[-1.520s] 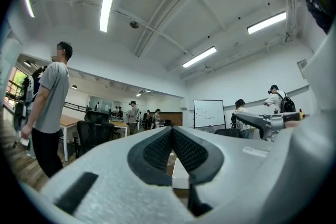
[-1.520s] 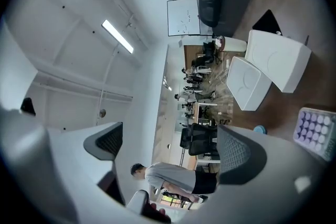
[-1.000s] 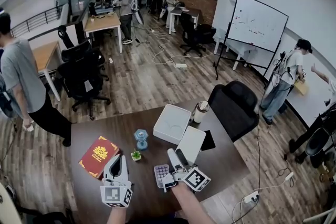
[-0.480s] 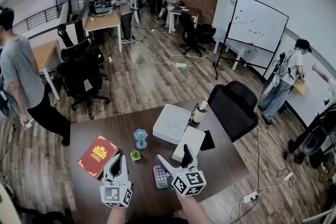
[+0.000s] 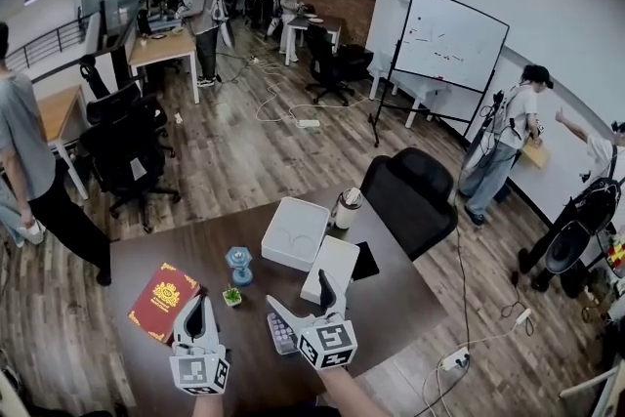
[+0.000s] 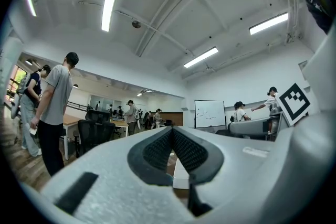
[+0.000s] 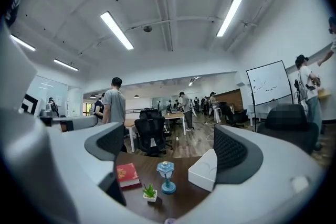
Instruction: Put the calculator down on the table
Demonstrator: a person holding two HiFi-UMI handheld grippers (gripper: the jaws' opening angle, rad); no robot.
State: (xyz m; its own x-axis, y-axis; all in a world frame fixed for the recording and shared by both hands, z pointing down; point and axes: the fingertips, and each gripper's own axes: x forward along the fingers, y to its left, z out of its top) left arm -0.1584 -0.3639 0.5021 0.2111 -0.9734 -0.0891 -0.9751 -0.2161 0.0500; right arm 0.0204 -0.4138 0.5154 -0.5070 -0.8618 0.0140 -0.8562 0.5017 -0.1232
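The calculator lies flat on the desk, near its front edge, with its pale keys facing up. The right claw sits right over its right side and hides part of it; whether the two touch cannot be told. In the right gripper view the right claw is released, with its two jaws wide apart and nothing between them. Beyond the gap show a red book, a small plant and a blue lamp, all on the desk.

The left claw is to the left of the calculator and apart from it. In the left gripper view the left claw is clenched, with its ridged pads pressed together on nothing.

In the head view the book lies at the desk's left. The plant and lamp stand between it and the right claw. Farther back are a square white box and a cup beside it, with a flat white box nearer the right claw. A black chair stands at the desk's far right corner.
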